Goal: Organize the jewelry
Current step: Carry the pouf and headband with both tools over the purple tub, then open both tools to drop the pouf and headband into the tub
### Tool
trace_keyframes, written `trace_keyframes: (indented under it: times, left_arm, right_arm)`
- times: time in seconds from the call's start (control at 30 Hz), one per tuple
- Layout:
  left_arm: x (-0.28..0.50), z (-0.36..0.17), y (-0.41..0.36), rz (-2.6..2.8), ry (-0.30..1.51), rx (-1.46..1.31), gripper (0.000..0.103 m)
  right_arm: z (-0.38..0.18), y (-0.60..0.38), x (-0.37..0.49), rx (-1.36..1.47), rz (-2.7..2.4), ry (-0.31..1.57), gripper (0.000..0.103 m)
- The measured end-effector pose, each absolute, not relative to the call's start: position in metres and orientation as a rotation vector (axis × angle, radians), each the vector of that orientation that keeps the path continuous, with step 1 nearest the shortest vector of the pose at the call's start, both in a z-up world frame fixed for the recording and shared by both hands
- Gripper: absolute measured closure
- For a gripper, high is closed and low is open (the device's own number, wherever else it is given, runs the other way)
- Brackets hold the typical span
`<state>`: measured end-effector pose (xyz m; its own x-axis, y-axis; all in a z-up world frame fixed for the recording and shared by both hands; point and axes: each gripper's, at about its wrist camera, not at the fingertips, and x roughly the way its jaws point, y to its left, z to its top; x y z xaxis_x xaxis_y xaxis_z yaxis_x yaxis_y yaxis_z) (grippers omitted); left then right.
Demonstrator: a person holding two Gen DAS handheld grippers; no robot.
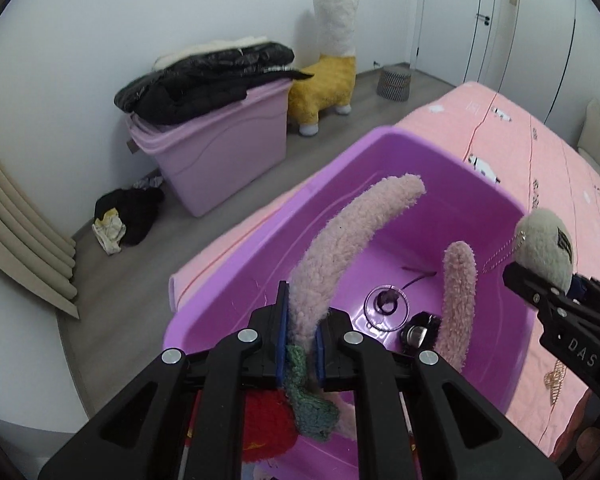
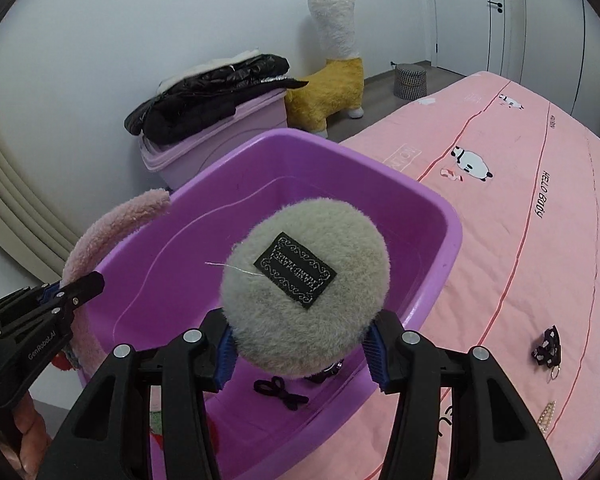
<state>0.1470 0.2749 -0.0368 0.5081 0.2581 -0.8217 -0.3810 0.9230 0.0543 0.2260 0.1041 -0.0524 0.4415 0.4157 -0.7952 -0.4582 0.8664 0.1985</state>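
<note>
A purple plastic tub (image 1: 384,140) (image 2: 440,216) sits on a pink bedspread (image 1: 548,184) (image 2: 520,200). My left gripper (image 1: 303,336) (image 2: 82,286) is shut on a fluffy pink headband (image 1: 340,240) (image 2: 100,236) with red and green plush trim, held over the tub's near edge. My right gripper (image 2: 300,344) (image 1: 540,284) is shut on a round grey plush pom-pom (image 2: 306,292) (image 1: 546,244) bearing a black label and a ball chain, also over the tub. Inside the tub lie a clear round piece (image 1: 386,304), a dark fuzzy clip (image 1: 418,334) and a black bow (image 2: 280,394).
On the bedspread at the right lie a black-and-white bow (image 2: 546,346) and a pearl hair clip (image 2: 548,418) (image 1: 554,382). Beyond the bed stand a lilac storage bin (image 1: 216,152) topped with dark jackets, a yellow-and-white plush alpaca (image 1: 332,76) and a checked stool (image 1: 394,83).
</note>
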Motion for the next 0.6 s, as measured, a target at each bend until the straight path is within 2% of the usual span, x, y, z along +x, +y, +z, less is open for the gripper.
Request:
trace_keyframes:
  times: [0.2,0.27,0.33,0.37,0.4,0.43,0.6]
  left_arm:
    - [0.156,-0.058,0.284,0.402,1.025,-0.145,0.09]
    - [0.157,-0.061,0.286,0.407,1.037,-0.142,0.084]
    - [0.156,-0.062,0.286,0.417,1.044,-0.141,0.072]
    - [0.155,-0.063,0.287,0.426,1.043,-0.139,0.049]
    - [0.154,-0.062,0.289,0.442,1.034,-0.138,0.021]
    - [0.151,-0.061,0.289,0.453,1.015,-0.135,0.017]
    - [0.147,-0.057,0.286,0.466,1.0,-0.107,0.017]
  right_arm:
    - [-0.077,0.119,0.244,-0.088,0.527,1.057,0.052]
    - [-0.081,0.124,0.247,-0.101,0.512,1.077,0.046]
    - [-0.083,0.127,0.248,-0.114,0.499,1.095,0.038]
    - [-0.085,0.128,0.249,-0.119,0.491,1.1,0.037]
    - [-0.084,0.129,0.248,-0.125,0.481,1.099,0.036]
    - [-0.084,0.129,0.248,-0.132,0.473,1.097,0.033]
    - [-0.082,0.126,0.247,-0.137,0.456,1.096,0.031]
